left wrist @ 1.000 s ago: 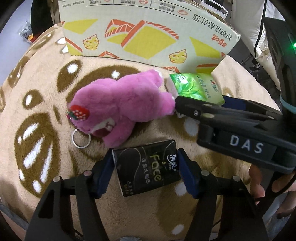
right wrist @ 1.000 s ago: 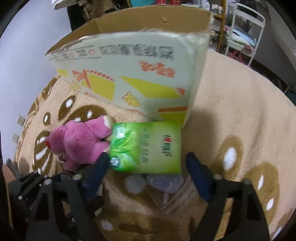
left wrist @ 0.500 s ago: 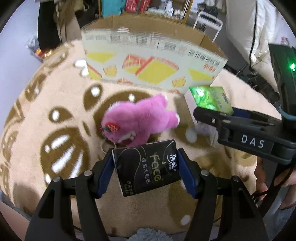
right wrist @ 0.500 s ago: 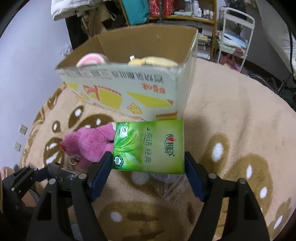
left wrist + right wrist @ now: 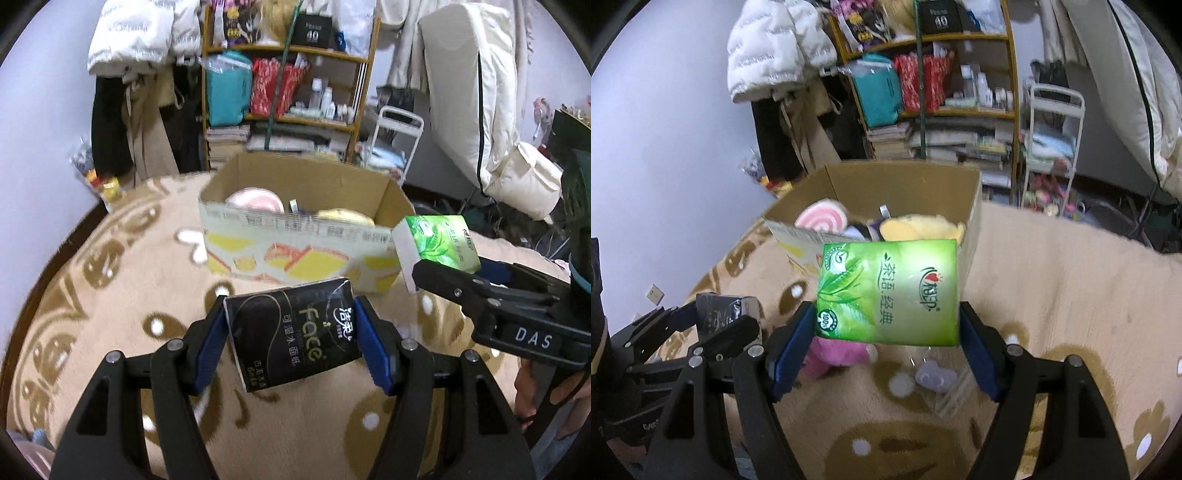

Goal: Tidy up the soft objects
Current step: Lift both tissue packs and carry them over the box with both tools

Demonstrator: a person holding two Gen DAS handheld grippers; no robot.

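Observation:
My left gripper [image 5: 291,343] is shut on a black tissue pack [image 5: 293,338] and holds it in the air in front of the open cardboard box [image 5: 295,254]. My right gripper [image 5: 886,343] is shut on a green tissue pack [image 5: 888,291], also raised, near the box's right corner [image 5: 973,229]. The green pack shows in the left wrist view [image 5: 437,240]. The box holds a pink swirl plush [image 5: 822,219] and a yellow plush [image 5: 921,229]. A pink plush bear [image 5: 836,350] lies on the rug under the green pack.
A beige rug with brown patterns [image 5: 1052,295] covers the surface. A small purple item in clear wrapping [image 5: 934,376] lies on the rug. Shelves [image 5: 288,74], hanging clothes and a white cart [image 5: 1052,133] stand behind the box.
Both grippers have risen from the rug with their tissue packs. The views have tilted up, so the box's open top and the room behind now show. The pink bear stayed on the rug.

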